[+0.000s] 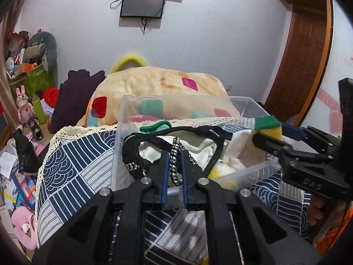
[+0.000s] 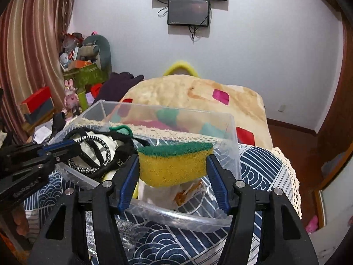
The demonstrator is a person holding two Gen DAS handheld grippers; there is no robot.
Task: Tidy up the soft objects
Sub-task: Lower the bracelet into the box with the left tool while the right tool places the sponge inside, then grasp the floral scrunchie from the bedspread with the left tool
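Note:
A clear plastic bin (image 1: 123, 119) (image 2: 233, 132) stands on a blue-and-white patterned cloth. In it lie white fabric (image 1: 198, 148), black straps (image 1: 132, 152) and a green band (image 1: 154, 128). My left gripper (image 1: 175, 154) is shut on a black-and-white braided cord (image 1: 174, 161) over the bin; the left gripper also shows in the right wrist view (image 2: 70, 144). My right gripper (image 2: 173, 165) is shut on a yellow sponge with a green scouring top (image 2: 174, 165) above the bin's near right part; the sponge also shows in the left wrist view (image 1: 268, 127).
A cream blanket with coloured patches (image 1: 158, 84) (image 2: 198, 92) is piled behind the bin. Toys, boxes and papers clutter the left side (image 1: 28, 92). Striped curtains (image 2: 26, 44) hang at left. A wooden door (image 1: 306, 50) is at right.

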